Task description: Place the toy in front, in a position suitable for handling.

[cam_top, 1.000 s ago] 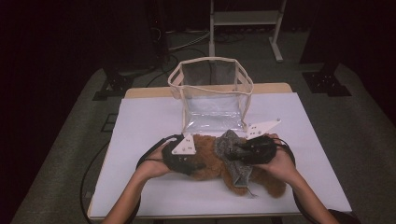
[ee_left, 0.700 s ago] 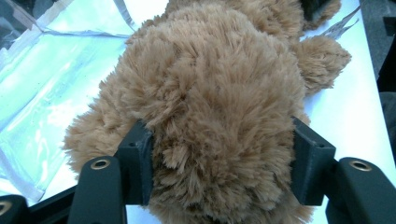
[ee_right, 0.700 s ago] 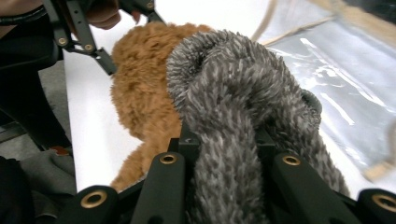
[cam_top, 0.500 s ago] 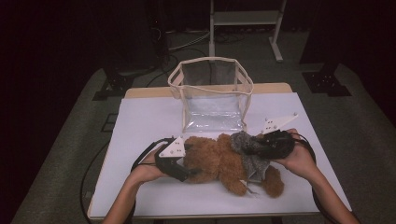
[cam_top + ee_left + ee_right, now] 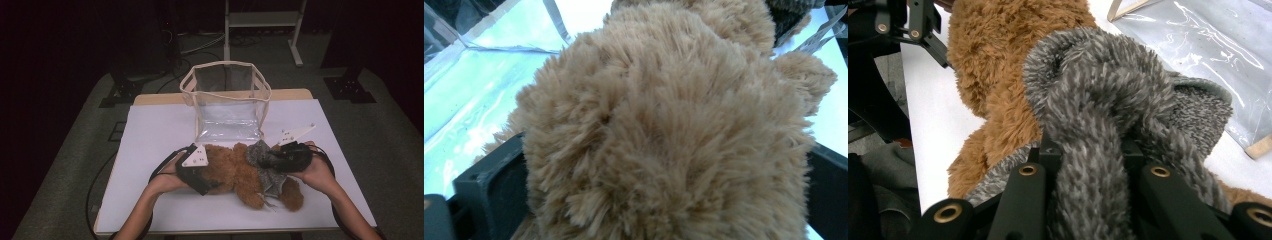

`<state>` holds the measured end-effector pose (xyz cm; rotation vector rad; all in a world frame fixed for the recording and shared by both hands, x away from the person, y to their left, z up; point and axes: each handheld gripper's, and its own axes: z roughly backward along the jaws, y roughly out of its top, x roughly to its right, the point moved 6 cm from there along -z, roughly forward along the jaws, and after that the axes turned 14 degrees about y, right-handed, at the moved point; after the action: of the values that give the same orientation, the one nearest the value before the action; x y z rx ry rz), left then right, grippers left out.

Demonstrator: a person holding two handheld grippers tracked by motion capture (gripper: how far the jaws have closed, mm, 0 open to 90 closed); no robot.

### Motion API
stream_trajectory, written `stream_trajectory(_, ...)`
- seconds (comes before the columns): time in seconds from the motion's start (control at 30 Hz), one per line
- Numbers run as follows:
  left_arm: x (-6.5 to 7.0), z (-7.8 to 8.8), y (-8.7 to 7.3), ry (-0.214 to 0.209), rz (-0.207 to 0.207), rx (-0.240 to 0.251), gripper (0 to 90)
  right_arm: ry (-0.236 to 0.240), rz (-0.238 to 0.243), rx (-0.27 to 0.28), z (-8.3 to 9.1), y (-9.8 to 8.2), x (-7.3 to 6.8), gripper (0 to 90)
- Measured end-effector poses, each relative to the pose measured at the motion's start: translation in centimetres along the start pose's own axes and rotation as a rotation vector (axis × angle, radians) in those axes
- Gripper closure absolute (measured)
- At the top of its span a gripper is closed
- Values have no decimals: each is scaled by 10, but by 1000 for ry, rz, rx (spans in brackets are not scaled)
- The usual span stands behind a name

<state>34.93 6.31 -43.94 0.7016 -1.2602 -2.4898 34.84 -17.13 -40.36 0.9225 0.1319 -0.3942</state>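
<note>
Left gripper (image 5: pixel 209 184) at the brown teddy bear's (image 5: pixel 235 167) head end, jaws just spread wide with the furry head sitting between them; from the left gripper view, black jaws stand out past either side of the fur (image 5: pixel 664 140), apparently not pinching it. Right gripper (image 5: pixel 267 161) clamped tight on the grey knitted scarf (image 5: pixel 1108 100), a thick fold of it squeezed between the jaws in the right gripper view, close against the bear's body.

Lies across the near half of the white table (image 5: pixel 160 125), this bear, on its side, head toward the person's left hand (image 5: pixel 167 177), legs toward the right hand (image 5: pixel 312 170). Just behind it, clear plastic bag (image 5: pixel 227 97) with cream trim, standing upright, mouth open to the top, nothing visible inside.

Judged from this: work at an early to middle stage. Done so far: grip taken on the scarf, bear positioned right in front of the bag. Not done: bear not lifted, no part of it over or inside the bag. Unclear whether the scarf is meant to come off first or go in with the toy. Left to do, probably: close the left jaws on the head again or shift them, raise the toy with both grippers, lower it through the bag's open mouth, release.
</note>
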Motion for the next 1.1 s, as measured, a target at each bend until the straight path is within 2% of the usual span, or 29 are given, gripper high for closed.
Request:
stream_trajectory(0.1,-2,5,-1,9,-12,0,238,-2,0,11,0,0,0,724)
stream_trajectory(0.2,-4,8,3,14,-13,-11,304,-6,4,20,0,0,-1,724)
stream_trajectory(0.33,-11,12,8,24,-28,-35,343,-6,6,28,1,5,-2,724)
stream_trajectory(0.53,-18,20,14,28,-40,-53,360,-5,24,25,-3,14,-1,723)
stream_trajectory(0.67,-11,23,2,9,-48,-74,330,25,21,15,-9,12,-2,723)
stream_trajectory(0.73,-7,24,-4,11,-28,-54,328,48,23,4,-12,11,-7,720)
stream_trajectory(0.8,-5,25,-6,15,-16,-51,327,34,36,-13,-13,16,-8,715)
stream_trajectory(0.87,-2,26,-7,30,-30,-53,327,19,55,-30,-14,25,-9,715)
stream_trajectory(0.97,-2,28,-8,27,-28,-49,322,15,64,-28,-15,37,-5,715)
stream_trajectory(1.03,-3,28,-9,20,-16,-39,311,7,53,-26,-16,43,4,715)
stream_trajectory(1.1,-5,28,-9,12,1,-36,286,19,31,-27,-19,45,11,715)
